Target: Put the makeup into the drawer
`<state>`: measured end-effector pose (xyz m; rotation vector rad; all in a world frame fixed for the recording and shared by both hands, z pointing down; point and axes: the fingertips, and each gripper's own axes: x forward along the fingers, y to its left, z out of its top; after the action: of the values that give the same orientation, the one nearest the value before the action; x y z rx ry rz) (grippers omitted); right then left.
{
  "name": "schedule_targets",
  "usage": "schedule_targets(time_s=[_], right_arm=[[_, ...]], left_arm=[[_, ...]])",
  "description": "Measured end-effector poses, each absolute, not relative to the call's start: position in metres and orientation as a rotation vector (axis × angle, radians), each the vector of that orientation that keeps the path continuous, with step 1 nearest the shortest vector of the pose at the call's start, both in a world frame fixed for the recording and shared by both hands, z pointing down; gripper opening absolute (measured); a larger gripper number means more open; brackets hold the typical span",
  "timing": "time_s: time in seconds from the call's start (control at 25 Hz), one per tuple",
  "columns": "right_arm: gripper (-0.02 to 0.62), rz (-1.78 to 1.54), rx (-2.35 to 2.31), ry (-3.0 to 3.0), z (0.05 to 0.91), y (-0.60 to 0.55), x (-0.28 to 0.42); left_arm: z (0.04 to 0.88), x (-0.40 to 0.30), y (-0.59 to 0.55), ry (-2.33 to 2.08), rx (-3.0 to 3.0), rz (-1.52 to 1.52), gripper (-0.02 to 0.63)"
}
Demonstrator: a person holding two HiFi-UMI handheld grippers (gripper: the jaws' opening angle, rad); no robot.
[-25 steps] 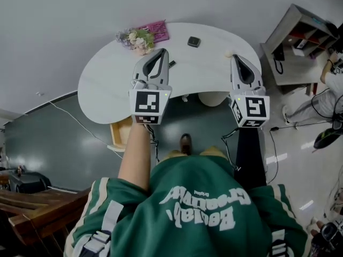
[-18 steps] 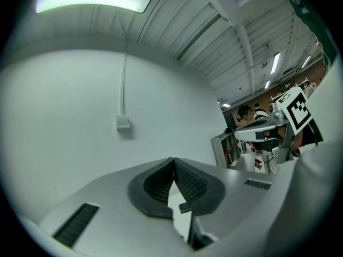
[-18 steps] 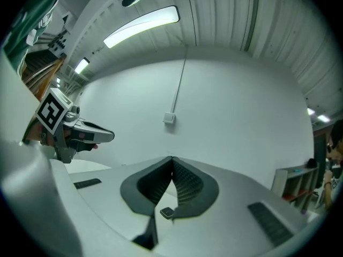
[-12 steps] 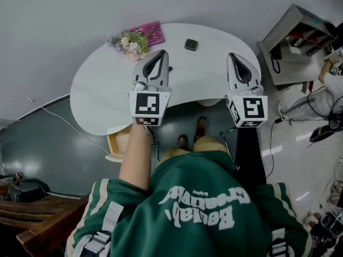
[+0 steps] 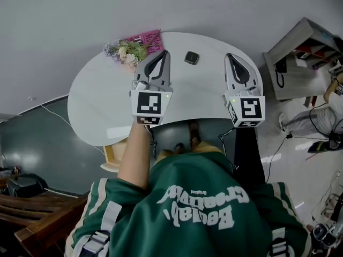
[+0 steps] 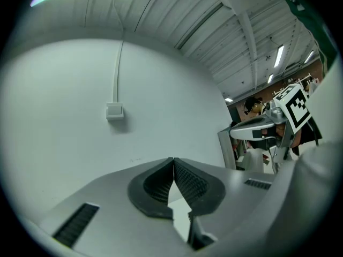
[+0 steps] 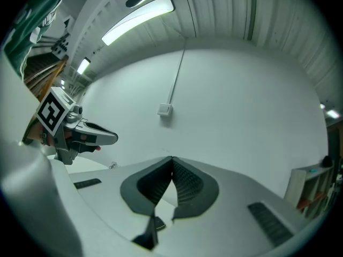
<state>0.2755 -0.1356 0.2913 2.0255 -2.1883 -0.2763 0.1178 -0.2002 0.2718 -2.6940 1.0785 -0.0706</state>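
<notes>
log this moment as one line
stage: pre-grasp | left gripper: shut, empty | right gripper: shut, empty | small dark case: on white table, untouched, between gripper tips

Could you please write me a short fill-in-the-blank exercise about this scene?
The left gripper and the right gripper both have their jaws ____.
The small dark case lies on the ____ table.
The flat item beside the flowers is ____.
Missing words: shut; white; pink.
</notes>
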Motion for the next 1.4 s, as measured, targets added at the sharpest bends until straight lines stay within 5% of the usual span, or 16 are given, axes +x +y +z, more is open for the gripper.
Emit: schedule_targets(time_s=[0.68, 0.96, 1.16, 1.4], right_arm=[[0.010, -0.184, 2.007, -2.331, 0.315, -0.260, 0.378], [0.011, -0.132, 1.990, -2.310, 0.334, -0.272, 0.394], [0.011, -0.090, 1.994, -2.258, 0.351, -0.267, 0.416], [0.010, -0.071, 1.941, -2.216, 0.368, -0.259, 0.430]], left_arm=[[0.307, 0.211, -0.304, 1.154, -2.638, -0.240, 0.017], [0.374, 0.247, -0.309, 0.738, -2.696, -0.541, 0.023], [0.477, 0.266, -0.292, 0.138, -2.577, -1.008, 0.239], [0.560, 0.272, -0.284, -0.301, -2.392, -1.272, 0.295]])
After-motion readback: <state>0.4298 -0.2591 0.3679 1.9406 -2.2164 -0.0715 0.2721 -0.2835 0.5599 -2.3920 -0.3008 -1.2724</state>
